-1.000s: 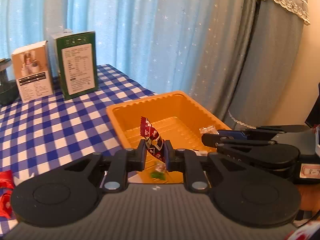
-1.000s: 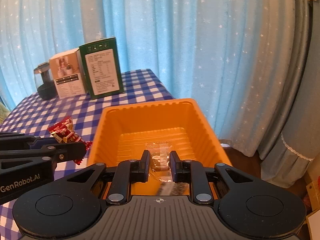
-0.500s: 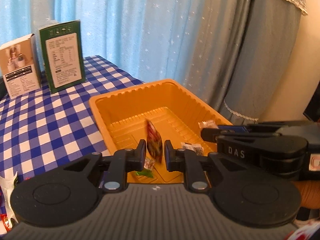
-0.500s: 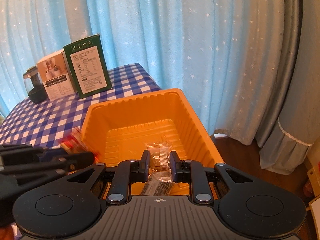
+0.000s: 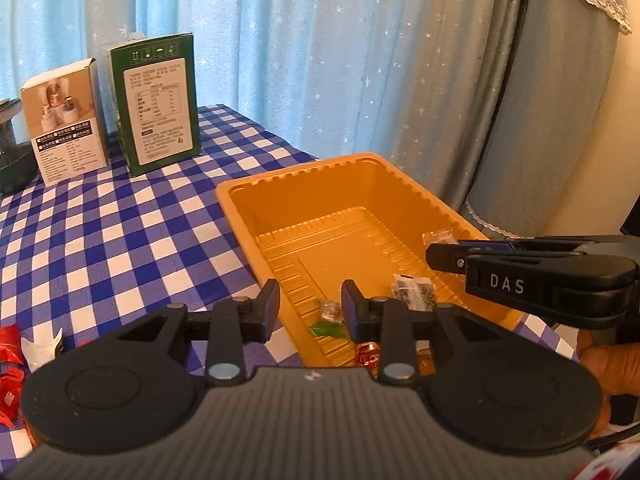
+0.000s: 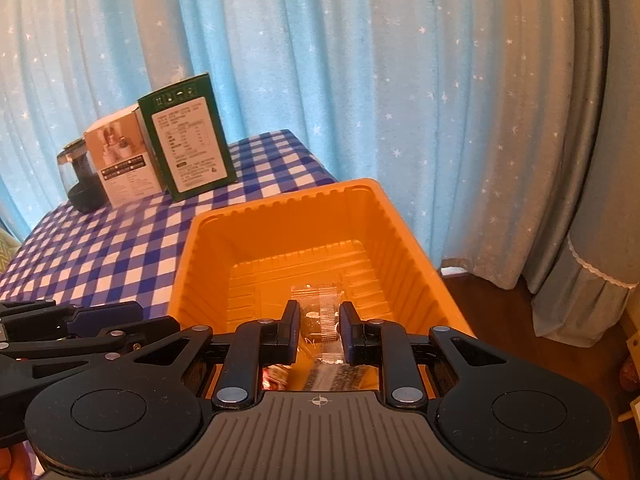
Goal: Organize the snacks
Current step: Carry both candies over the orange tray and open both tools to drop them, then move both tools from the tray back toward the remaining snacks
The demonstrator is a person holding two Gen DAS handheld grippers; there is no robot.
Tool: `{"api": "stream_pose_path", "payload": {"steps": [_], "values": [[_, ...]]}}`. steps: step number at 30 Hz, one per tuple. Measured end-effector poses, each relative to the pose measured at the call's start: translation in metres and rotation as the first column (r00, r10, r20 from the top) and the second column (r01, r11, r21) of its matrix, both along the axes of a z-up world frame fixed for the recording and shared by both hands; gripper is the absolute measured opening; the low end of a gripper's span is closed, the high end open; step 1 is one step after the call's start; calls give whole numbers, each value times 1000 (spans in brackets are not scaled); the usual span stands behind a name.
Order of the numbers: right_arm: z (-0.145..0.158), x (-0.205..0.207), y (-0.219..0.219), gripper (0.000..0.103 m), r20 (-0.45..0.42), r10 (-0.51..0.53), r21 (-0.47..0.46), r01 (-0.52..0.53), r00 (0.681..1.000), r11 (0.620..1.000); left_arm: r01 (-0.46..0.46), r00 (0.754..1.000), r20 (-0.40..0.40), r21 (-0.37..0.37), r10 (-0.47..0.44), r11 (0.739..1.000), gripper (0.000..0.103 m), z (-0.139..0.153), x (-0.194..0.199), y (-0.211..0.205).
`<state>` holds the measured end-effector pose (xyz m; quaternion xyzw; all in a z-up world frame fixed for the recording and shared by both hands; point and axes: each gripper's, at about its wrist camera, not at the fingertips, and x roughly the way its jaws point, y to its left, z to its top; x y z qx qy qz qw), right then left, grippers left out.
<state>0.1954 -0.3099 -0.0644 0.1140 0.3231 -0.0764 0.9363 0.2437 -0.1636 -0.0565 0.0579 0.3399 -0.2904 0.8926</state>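
- Jaws of your left gripper (image 5: 310,306) have just been opening and now stand apart with nothing between them; the red-wrapped snack they pinched a second ago is gone from the pads.
- Red wrapper (image 5: 368,354) now lies low in the near end of the orange tray (image 5: 304,168), beside a green-wrapped sweet (image 5: 328,322) and a dark speckled packet (image 5: 414,292); so that piece looks delivered.
- Your right gripper (image 6: 320,322) is pressed together on a clear packet (image 6: 320,300), holding it over the tray, as it did a second ago; in my judgement that is the next piece to let go.
- More red snacks (image 5: 10,376) wait on the blue-and-white checked tablecloth (image 5: 100,240) at your left, so the sorting is not finished.
- Farther back stand a green box (image 5: 158,104), a pale box (image 5: 66,120) and a dark jar (image 6: 80,184), before a starred blue curtain (image 5: 320,40).
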Motion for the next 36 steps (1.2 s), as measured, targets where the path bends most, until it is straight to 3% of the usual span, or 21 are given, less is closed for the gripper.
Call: {"api": "stream_pose_path", "payload": {"steps": [7,13,25,36], "values": [[-3,9,12,22,-35,50,-5,-51,998,999,-18,1000,1,16,18,1000,36,-1,1,8],[-2,9,13,37,-23,36,7,-36,999,999,-40,999,4,21,40,999,41,-1,1,20],[1,8,19,38,-14,44,-2,-44,999,999,-76,997,18,21,76,997,49,2,-2,45],[10,11,44,42,19,110,-6,-110,994,994,-173,985,23,11,173,985,60,11,-1,91]]}}
